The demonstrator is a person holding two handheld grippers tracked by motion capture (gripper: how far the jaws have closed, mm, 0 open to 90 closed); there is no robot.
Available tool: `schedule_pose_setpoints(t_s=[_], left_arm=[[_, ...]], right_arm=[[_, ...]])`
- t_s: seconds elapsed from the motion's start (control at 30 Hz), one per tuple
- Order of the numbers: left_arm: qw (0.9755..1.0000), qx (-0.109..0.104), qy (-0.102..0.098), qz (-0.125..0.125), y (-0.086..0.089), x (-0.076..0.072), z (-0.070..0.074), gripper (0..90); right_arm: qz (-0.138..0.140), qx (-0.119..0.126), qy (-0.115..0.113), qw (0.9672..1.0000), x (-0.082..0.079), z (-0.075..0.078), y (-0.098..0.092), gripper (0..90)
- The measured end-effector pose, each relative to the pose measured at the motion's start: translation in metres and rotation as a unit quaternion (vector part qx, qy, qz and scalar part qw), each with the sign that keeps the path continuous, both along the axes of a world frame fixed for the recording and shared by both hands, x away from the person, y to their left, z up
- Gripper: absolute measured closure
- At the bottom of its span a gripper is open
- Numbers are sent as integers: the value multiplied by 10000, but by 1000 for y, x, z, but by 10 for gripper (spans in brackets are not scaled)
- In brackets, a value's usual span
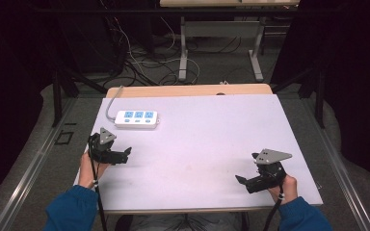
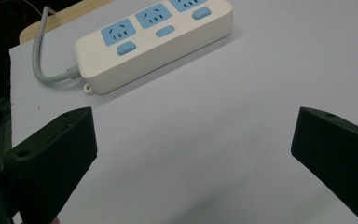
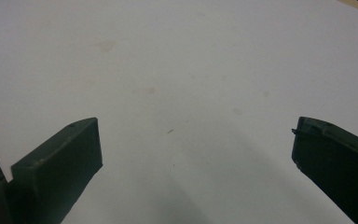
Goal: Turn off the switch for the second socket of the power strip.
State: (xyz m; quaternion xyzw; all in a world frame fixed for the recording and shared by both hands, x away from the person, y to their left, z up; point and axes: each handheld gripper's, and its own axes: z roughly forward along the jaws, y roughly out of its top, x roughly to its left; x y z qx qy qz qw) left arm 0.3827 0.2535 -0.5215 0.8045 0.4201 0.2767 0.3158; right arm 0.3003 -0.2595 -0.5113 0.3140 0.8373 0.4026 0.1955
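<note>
The left tongs (image 1: 125,153) sit at the table's (image 1: 207,139) left edge, jaws spread wide with nothing between them. Just beyond lies a white power strip (image 1: 136,119) with blue sockets; in the left gripper view its far end is cut off at the top (image 2: 154,35), and its grey cable (image 2: 42,56) runs out of frame. The right tongs (image 1: 243,182), near the right front corner, gape wide over bare, faintly stained surface.

Left hand-held gripper (image 1: 125,154): jaws spread wide, holding nothing, gripped in the left hand (image 1: 90,168). Right hand-held gripper (image 1: 241,180): jaws likewise wide apart, gripped in the right hand (image 1: 285,186).
</note>
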Motion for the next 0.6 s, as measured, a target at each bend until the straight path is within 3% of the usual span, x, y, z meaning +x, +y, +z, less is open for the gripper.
schedule_pose_setpoints(t_s=[0.23,0.27,0.47,0.57,0.6], left_arm=[[9999,105,23,-33,-3,9,-3,1],[9999,92,91,-45,-3,11,-3,1],[10000,-43,40,-1,-4,19,1,1],[10000,17,88,-28,-3,24,3,1],[9999,-67,91,18,-4,25,3,1]], right_arm=[[-6,6,3,10000,0,0,0,11],[-5,6,3,10000,0,0,0,11],[-25,9,14,10000,-1,0,0,11],[-40,5,-3,10000,0,0,0,12],[-52,20,22,10000,-1,0,0,12]])
